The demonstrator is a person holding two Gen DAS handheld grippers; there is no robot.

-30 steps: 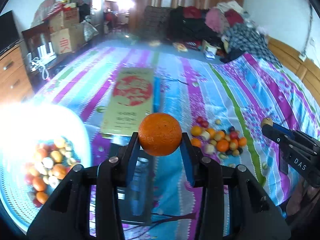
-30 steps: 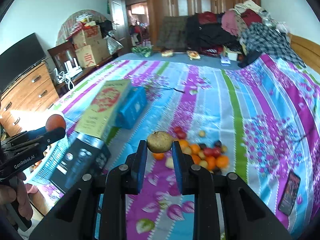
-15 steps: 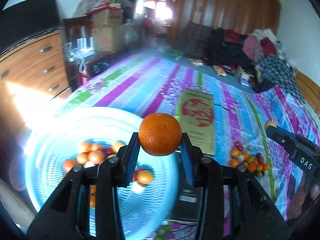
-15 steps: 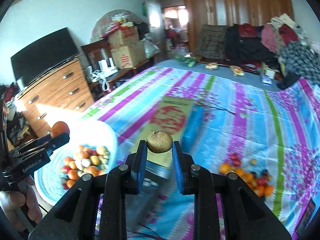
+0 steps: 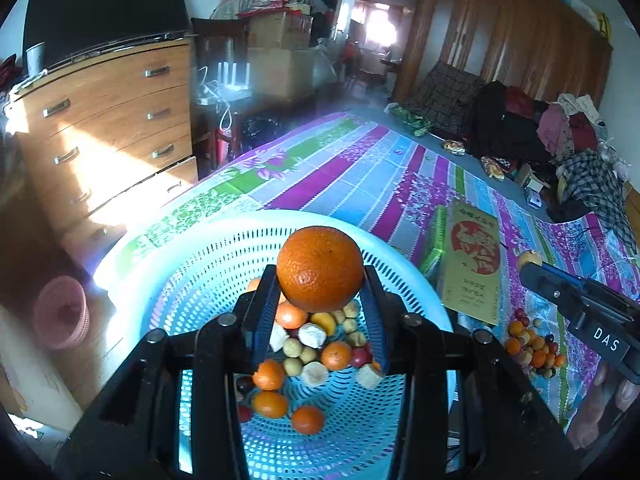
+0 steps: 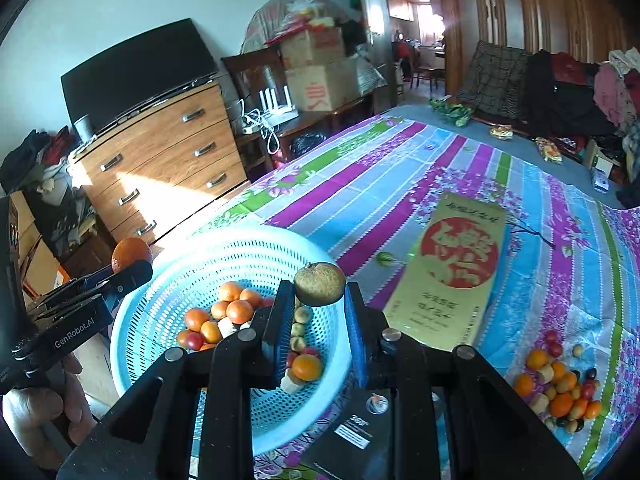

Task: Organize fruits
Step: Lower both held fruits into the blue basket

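Both views are fisheye cameras riding on handheld grippers, each looking forward and downward along its own fingers.

The left wrist view sits close above the basket (image 5: 224,240), facing across it toward the dresser (image 5: 112,128) and the far doorway; its own gripper (image 5: 320,312) fills the lower frame.

The right wrist view looks from just right of the basket (image 6: 172,264), a little farther back, facing the same dresser (image 6: 160,160).

Both share the basket, the dresser, the gold box (image 5: 474,264) (image 6: 456,276) right of the basket, and the loose fruit pile (image 5: 534,346) (image 6: 560,392), probably small citrus. Each view catches the other gripper at its edge.
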